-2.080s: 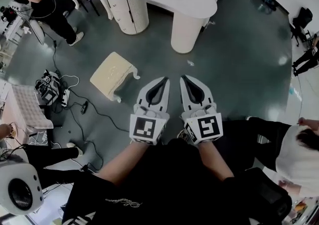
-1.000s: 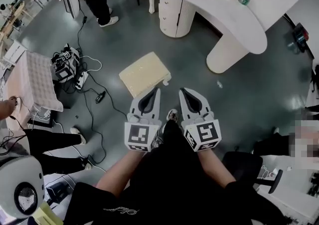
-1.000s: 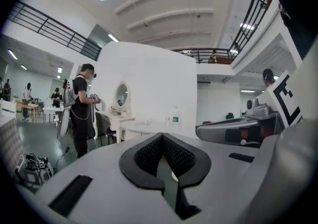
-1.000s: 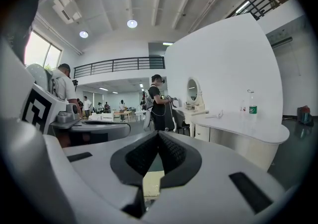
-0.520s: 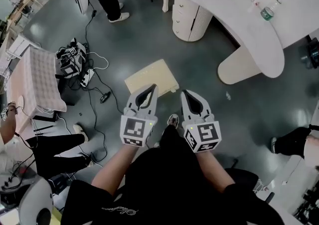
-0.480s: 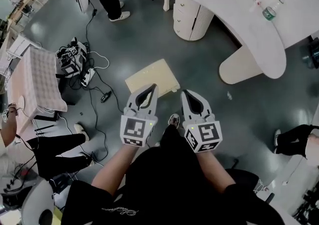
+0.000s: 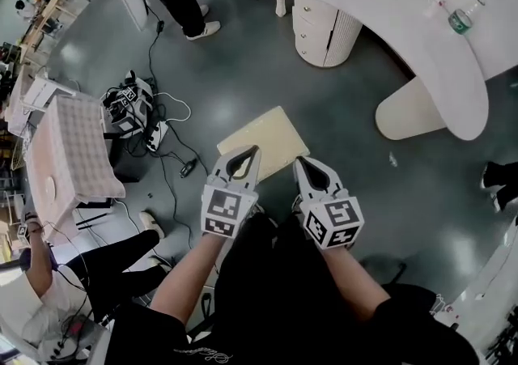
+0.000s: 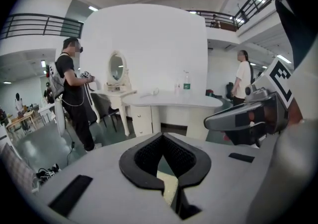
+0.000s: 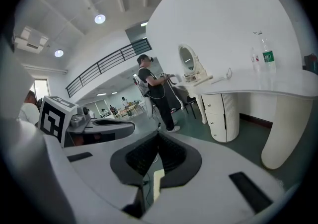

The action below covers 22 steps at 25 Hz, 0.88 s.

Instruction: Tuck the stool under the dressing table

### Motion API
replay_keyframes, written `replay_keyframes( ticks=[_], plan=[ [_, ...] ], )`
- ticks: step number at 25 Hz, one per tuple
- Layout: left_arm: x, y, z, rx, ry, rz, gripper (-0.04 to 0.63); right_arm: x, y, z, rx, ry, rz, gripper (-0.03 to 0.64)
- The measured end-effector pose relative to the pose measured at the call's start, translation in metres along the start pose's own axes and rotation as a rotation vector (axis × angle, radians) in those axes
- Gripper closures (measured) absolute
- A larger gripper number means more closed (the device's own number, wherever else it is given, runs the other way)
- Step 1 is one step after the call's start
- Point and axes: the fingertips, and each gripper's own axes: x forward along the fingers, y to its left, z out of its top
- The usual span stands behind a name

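Stool [image 7: 265,138], cream cushioned seat, stands on floor [image 7: 243,72] just beyond both tips, apart from dressing table [image 7: 421,31]. Left gripper [image 7: 245,153] and right gripper [image 7: 303,163] are closed and empty. Probably light: rigid frame, soft top. Take the seat's near edge.

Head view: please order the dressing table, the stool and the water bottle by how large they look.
1. dressing table, clearly the largest, even though the frame cuts it
2. stool
3. water bottle, smallest

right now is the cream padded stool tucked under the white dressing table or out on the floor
Out: the cream padded stool stands on open floor, apart from the white curved dressing table.
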Motion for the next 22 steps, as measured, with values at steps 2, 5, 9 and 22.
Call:
replay_keyframes(
  ticks=[2,5,9,22],
  plan=[
    [0.012,0.010,-0.009,0.015,0.029,-0.005,0.591,0.013,-0.002,-0.005,-0.002,0.016,-0.008,0.611],
    [0.032,0.025,-0.027,0.019,0.080,-0.008,0.591,0.033,-0.007,-0.014,0.007,0.048,-0.024,0.611],
    [0.060,0.051,-0.058,0.041,0.164,-0.040,0.591,0.070,-0.009,-0.029,0.063,0.078,-0.035,0.611],
    [0.164,0.112,-0.190,0.348,0.437,-0.476,0.591,0.172,-0.042,-0.145,0.289,0.202,-0.292,0.611]
  ],
)
